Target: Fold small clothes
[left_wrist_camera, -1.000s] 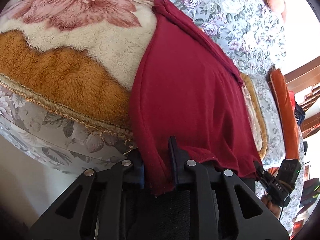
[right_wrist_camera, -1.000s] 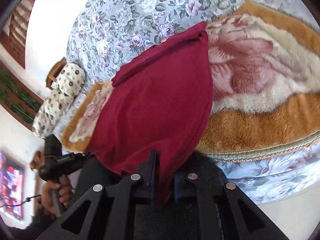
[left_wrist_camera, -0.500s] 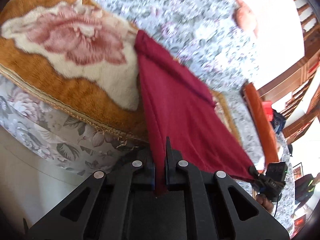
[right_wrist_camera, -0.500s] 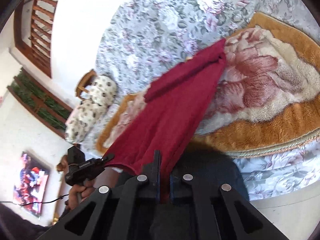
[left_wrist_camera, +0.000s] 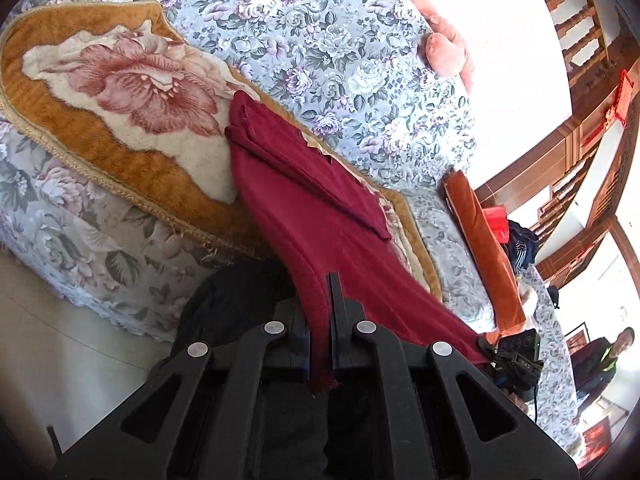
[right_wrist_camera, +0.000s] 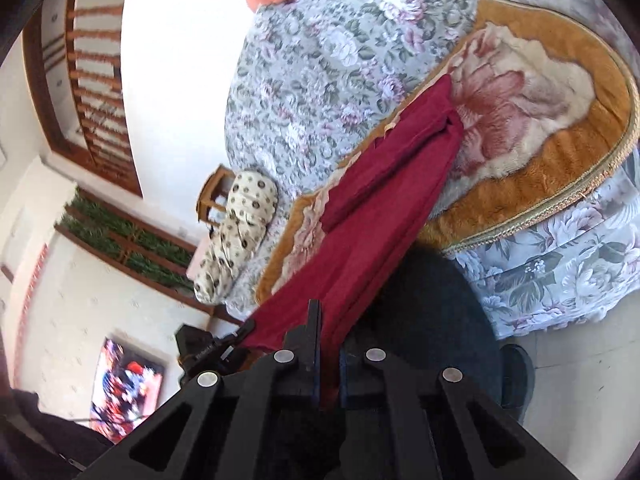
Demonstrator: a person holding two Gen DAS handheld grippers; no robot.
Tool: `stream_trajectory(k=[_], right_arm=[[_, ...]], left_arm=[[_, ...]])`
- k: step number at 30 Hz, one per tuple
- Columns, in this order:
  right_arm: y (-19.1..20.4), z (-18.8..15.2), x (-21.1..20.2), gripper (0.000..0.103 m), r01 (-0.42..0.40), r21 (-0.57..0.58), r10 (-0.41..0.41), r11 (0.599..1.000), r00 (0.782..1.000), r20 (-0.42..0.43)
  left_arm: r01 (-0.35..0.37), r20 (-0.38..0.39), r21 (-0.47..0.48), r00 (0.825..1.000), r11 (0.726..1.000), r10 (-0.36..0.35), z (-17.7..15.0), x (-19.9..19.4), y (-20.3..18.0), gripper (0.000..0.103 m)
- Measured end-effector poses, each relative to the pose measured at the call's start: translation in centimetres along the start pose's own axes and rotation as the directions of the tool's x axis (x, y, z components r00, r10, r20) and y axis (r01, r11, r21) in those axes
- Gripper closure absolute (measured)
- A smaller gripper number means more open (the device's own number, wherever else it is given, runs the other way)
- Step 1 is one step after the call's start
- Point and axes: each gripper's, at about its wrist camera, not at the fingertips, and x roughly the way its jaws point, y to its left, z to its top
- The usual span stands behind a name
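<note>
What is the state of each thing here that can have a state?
Left tongs: shut on the red garment.
Right tongs: shut on the red garment.
Red garment: near edge lifted and stretched between both tongs, far end folded over and resting on the plush mat.

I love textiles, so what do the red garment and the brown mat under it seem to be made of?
Red garment: probably a soft matte knit; fine ribbed texture at the pinched edge, drapes limply.
Mat: plush pile, likely fleece or faux fur; fuzzy brown and cream surface with a rose pattern and braided cord edge. Exact fibres cannot be told.
</note>
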Motion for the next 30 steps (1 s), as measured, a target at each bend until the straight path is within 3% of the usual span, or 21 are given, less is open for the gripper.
stream_trajectory(k=[5,9,15,24,30], right_arm=[[-0.8,2.2,1.8,0.097,-0.012,0.031,0.011,0.999,1.0,0.013],[-0.9,4.3,3.4,0.097,-0.05,0.039,0.05,0.998,0.999,0.011],[-2.6,7.5,5.7,0.097,-0.023,0.11,0.023,0.994,1.0,0.0],[-0.3,9.9,7.3,0.097,0.093,-0.024,-0.093,0.995,0.996,0.012],[0.2,10.8,7.3,0.097,0.109,-0.055,-0.107,0.992,0.994,0.032]], left_arm=[[0.015,0.059,-0.051,0.998,0.999,-0.012,2.4,1.6,-0.1,0.098],[0.024,0.121,-0.029,0.992,0.999,-0.021,5.0,2.2,-1.4,0.098],[0.0,0.13,-0.044,0.992,0.999,0.006,6.6,3.6,-1.3,0.098],[-0.065,0.122,-0.039,0.99,0.997,0.07,7.6,5.2,-1.2,0.098],[-0.09,0.113,-0.04,0.989,0.995,0.094,7.6,6.0,-0.9,0.098]])
